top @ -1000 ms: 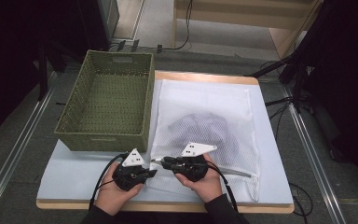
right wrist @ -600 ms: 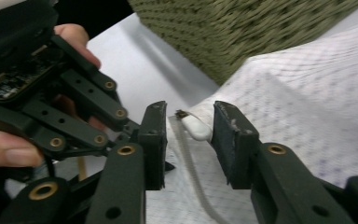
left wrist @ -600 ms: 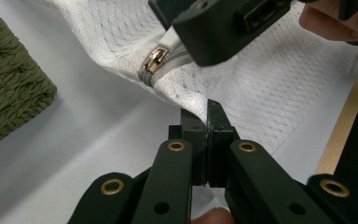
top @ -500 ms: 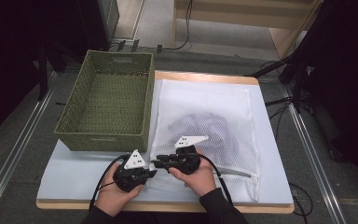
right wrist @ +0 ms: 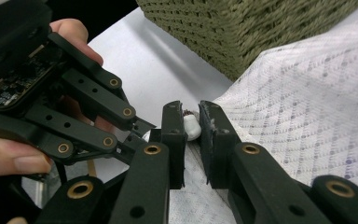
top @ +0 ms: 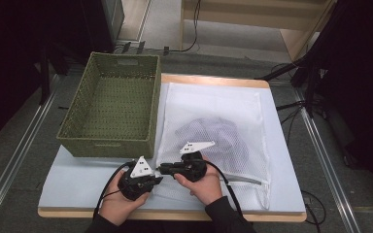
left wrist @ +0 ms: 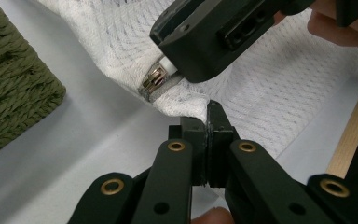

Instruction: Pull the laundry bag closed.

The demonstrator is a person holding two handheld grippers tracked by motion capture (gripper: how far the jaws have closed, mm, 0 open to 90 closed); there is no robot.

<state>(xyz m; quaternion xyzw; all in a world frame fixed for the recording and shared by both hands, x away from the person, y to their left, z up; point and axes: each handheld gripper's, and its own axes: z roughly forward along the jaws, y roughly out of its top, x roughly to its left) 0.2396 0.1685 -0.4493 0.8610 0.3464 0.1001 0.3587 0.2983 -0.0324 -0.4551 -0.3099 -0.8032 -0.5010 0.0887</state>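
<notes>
- Centrally, a white mesh laundry bag (top: 213, 126) lies flat on a pale table (top: 77, 179), with dark clothing (top: 218, 141) showing through its netting.
- Its near corner, the one toward the person, is where both grippers meet; every place below is given from that corner.
- At the corner, the left gripper (left wrist: 209, 135) has its jaws fully closed on a fold of the mesh, probably to pin the bag so it cannot slide.
- Just beyond that pinch sits the zipper pull (left wrist: 154, 80), a small metal slider with a white tab.
- From the opposite side, the right gripper (right wrist: 192, 128) has its jaws narrowed around the white tab; they have just been closing, and whether the pads press it yet is hard to tell.
- One gripper anchoring and one taking the pull suggests the zip is about to be drawn.
- Behind the corner and to the left stands a green woven basket (top: 109, 104), likely waiting for the contents.
</notes>
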